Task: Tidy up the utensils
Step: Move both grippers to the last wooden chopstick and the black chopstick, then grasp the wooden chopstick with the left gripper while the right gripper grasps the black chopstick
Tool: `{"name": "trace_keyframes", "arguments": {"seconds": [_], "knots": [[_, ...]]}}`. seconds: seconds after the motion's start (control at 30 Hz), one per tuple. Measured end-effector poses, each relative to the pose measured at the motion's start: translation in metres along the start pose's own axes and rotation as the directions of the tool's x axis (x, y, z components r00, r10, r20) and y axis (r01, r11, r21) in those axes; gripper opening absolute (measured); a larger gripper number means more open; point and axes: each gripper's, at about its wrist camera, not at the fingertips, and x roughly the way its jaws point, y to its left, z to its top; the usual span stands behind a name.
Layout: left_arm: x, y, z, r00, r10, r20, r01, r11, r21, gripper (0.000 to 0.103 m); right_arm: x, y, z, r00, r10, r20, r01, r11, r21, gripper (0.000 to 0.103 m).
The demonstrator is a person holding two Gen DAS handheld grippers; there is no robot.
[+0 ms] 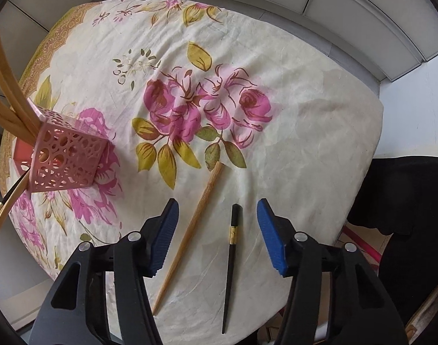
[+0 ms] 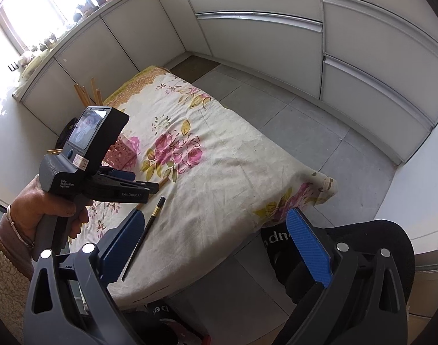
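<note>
Lying loose on the floral tablecloth: two chopsticks, one wooden chopstick, one black chopstick with a gold band. Standing at the left edge: one pink perforated holder, containing several pale wooden sticks, exact count not determinable.

Left gripper: pointing down over the cloth, jaws standing partly spread, pinching nothing. Both loose chopsticks lying between the blue pads, wooden one nearer the left pad, black one nearer the right, touching neither.

Right gripper: hanging over the near table edge, jaws spread wide, holding nothing. Black chopstick lying just beside its left pad, contact not determinable.

Gripping the left tool's handle: one hand.
</note>
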Motion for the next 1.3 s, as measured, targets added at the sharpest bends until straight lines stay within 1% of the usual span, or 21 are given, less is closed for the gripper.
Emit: {"name": "trace_keyframes", "arguments": {"seconds": [0.07, 0.17, 0.23, 0.33, 0.4, 0.47, 0.5, 0.57, 0.63, 0.67, 0.7, 0.8, 0.87, 0.93, 1.0, 1.07, 1.13, 1.17, 1.2, 1.23, 1.3], "knots": [[0.006, -0.002, 0.004, 1.0, -0.012, -0.008, 0.012, 1.0, 0.016, 0.049, 0.003, 0.001, 0.0, 1.0, 0.002, -0.014, -0.002, 1.0, 0.003, 0.096], [0.016, -0.004, 0.011, 0.999, -0.018, -0.027, 0.019, 1.0, 0.025, 0.036, 0.01, 0.001, 0.0, 0.999, 0.005, -0.038, -0.004, 1.0, 0.011, 0.096], [0.022, -0.003, 0.015, 0.999, -0.011, -0.03, 0.011, 1.0, 0.017, 0.036, 0.013, 0.001, 0.0, 0.999, 0.006, -0.049, -0.006, 1.0, 0.013, 0.096], [0.03, 0.001, 0.021, 0.999, -0.014, -0.038, 0.014, 1.0, -0.003, 0.032, 0.015, 0.0, 0.0, 0.999, 0.001, -0.054, -0.001, 1.0, 0.013, 0.096], [0.036, 0.0, 0.023, 0.998, -0.03, -0.049, 0.03, 1.0, 0.0, 0.029, 0.017, 0.001, 0.0, 0.998, -0.002, -0.057, 0.003, 1.0, 0.012, 0.096], [0.047, 0.0, 0.022, 0.997, -0.021, -0.069, 0.021, 1.0, 0.008, 0.025, 0.019, 0.001, 0.001, 0.998, -0.004, -0.065, 0.005, 1.0, 0.016, 0.096], [0.048, 0.002, 0.021, 0.998, -0.04, -0.05, 0.041, 0.999, 0.009, 0.019, 0.021, 0.001, 0.001, 0.998, -0.004, -0.07, 0.005, 1.0, 0.019, 0.096], [0.05, 0.007, 0.019, 0.997, -0.075, -0.035, 0.075, 0.997, -0.003, 0.015, 0.023, 0.001, 0.001, 0.997, -0.005, -0.079, 0.007, 1.0, 0.022, 0.096], [0.052, 0.011, 0.017, 0.997, -0.07, -0.013, 0.07, 0.997, -0.018, 0.011, 0.027, 0.004, 0.002, 0.996, -0.003, -0.09, 0.005, 1.0, 0.022, 0.096], [0.052, 0.012, 0.015, 0.999, -0.052, 0.004, 0.052, 0.998, -0.021, 0.008, 0.029, 0.006, 0.002, 0.995, 0.001, -0.097, 0.001, 1.0, 0.02, 0.096], [0.053, 0.013, 0.012, 1.0, -0.016, 0.022, 0.017, 0.999, -0.029, 0.006, 0.032, 0.009, 0.003, 0.994, 0.006, -0.106, -0.004, 1.0, 0.017, 0.096], [0.039, 0.033, -0.013, 0.994, 0.008, 0.104, 0.0, 0.997, -0.076, 0.006, 0.049, 0.022, 0.006, 0.988, 0.006, -0.156, -0.007, 1.0, -0.006, 0.096], [0.024, 0.04, -0.031, 0.986, 0.03, 0.163, -0.012, 0.994, -0.11, 0.006, 0.066, 0.034, 0.009, 0.98, 0.012, -0.198, -0.014, 1.0, -0.011, 0.096], [0.007, 0.047, -0.053, 0.973, 0.065, 0.223, -0.03, 0.988, -0.154, 0.006, 0.088, 0.047, 0.012, 0.962, 0.029, -0.27, -0.028, 1.0, 0.005, 0.096], [-0.013, 0.054, -0.074, 0.955, 0.096, 0.279, -0.037, 0.977, -0.209, 0.006, 0.113, 0.062, 0.017, 0.936, 0.042, -0.348, -0.032, 0.999, 0.035, 0.095], [-0.033, 0.061, -0.096, 0.933, 0.118, 0.34, -0.025, 0.963, -0.267, 0.006, 0.139, 0.076, 0.019, 0.905, 0.048, -0.423, -0.02, 0.997, 0.069, 0.084], [-0.052, 0.066, -0.114, 0.911, 0.153, 0.383, -0.03, 0.95, -0.31, 0.006, 0.165, 0.086, 0.02, 0.862, 0.032, -0.506, 0.012, 0.996, 0.084, 0.062], [-0.059, 0.066, -0.12, 0.901, 0.168, 0.399, -0.031, 0.944, -0.328, 0.006, 0.178, 0.092, 0.02, 0.84, 0.02, -0.543, 0.03, 0.996, 0.082, 0.058], [-0.066, 0.068, -0.127, 0.89, 0.177, 0.42, -0.023, 0.938, -0.346, 0.006, 0.188, 0.096, 0.018, 0.82, -0.001, -0.573, 0.054, 0.996, 0.077, 0.049], [-0.072, 0.07, -0.133, 0.879, 0.184, 0.439, -0.014, 0.932, -0.362, 0.006, 0.198, 0.1, 0.017, 0.804, -0.02, -0.595, 0.079, 0.994, 0.073, 0.045], [-0.088, 0.068, -0.141, 0.861, 0.206, 0.465, -0.016, 0.925, -0.38, 0.006, 0.21, 0.108, 0.015, 0.796, -0.065, -0.601, 0.124, 0.991, 0.056, 0.043]]}}
